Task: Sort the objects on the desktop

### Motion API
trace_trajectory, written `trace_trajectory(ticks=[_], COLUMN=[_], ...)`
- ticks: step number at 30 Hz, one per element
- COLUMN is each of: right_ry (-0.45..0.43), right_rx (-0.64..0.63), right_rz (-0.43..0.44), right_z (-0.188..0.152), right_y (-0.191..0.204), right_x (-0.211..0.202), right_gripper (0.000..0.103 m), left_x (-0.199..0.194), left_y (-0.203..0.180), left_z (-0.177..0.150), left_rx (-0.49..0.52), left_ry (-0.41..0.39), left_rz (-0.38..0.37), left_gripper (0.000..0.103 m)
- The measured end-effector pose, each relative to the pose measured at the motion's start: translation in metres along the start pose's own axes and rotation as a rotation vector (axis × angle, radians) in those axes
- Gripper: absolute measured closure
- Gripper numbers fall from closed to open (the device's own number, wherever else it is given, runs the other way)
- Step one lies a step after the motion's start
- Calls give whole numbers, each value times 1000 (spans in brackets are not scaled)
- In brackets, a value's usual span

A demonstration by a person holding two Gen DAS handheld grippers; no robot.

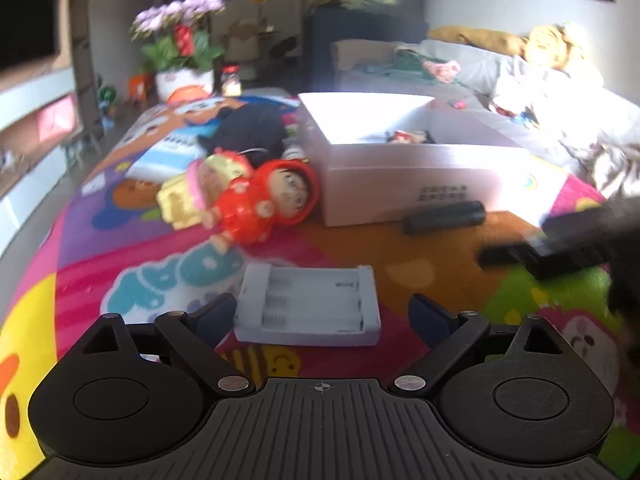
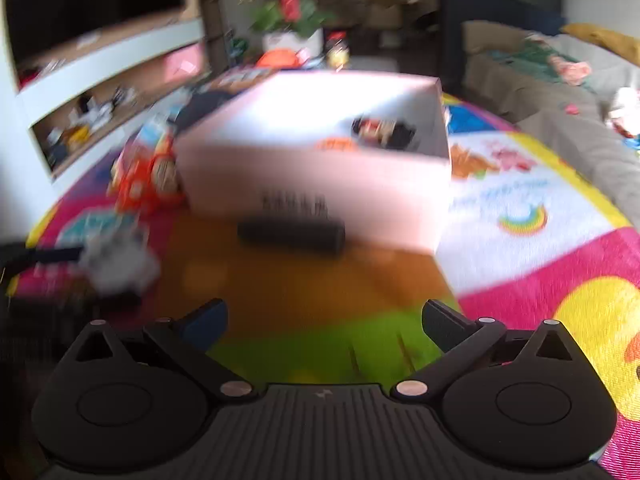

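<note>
On the colourful mat (image 1: 100,240), the red doll (image 1: 264,204) lies tipped over, head toward the white box (image 1: 420,184). The grey battery holder (image 1: 308,308) lies flat, long axis crosswise, between the left gripper's (image 1: 320,316) wide-spread fingers, untouched. The black cylinder (image 2: 292,234) lies crosswise against the box, beyond the right gripper (image 2: 324,322), wide and empty. Small toys (image 2: 384,130) sit inside the box.
</note>
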State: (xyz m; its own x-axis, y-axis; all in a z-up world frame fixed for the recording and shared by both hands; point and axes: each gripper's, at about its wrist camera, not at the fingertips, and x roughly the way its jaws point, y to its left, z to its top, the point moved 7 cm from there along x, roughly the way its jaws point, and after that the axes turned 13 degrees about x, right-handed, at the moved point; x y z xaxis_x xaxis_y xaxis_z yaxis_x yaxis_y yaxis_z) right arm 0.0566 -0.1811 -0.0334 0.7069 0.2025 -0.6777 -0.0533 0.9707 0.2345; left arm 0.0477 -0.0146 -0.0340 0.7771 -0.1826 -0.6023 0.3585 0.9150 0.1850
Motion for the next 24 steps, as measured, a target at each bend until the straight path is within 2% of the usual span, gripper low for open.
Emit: trace_trajectory(ticks=[2,7,9,11,13,17,24], right_ry=[-29,8,5,-22,-17,-18,-22], right_rx=[31,59,42,2,-13,-41,-44], right_rz=[-43,-116,-132,-120,-114,-99,-69], right_z=[9,17,17,19,19,16,-1], right_y=[9,28,34,42,45,38,8], right_x=[8,43,51,52,49,34,-7], right_gripper=[0,0,6,22,27,27,27], left_x=[-1,-2,-3,-3,-2,-2,11], left_y=[-3,2,4,5,5,5,-3], left_z=[1,-1,-2,-2,-2,-2,2], left_rx=[18,-21,-37,-44,-47,-43,5], left_ry=[-12,-27,-29,-28,-22,-20,47], left_rz=[-5,-29,-32,-34,-35,-31,6], left_gripper=[6,4,4,4,3,3,3])
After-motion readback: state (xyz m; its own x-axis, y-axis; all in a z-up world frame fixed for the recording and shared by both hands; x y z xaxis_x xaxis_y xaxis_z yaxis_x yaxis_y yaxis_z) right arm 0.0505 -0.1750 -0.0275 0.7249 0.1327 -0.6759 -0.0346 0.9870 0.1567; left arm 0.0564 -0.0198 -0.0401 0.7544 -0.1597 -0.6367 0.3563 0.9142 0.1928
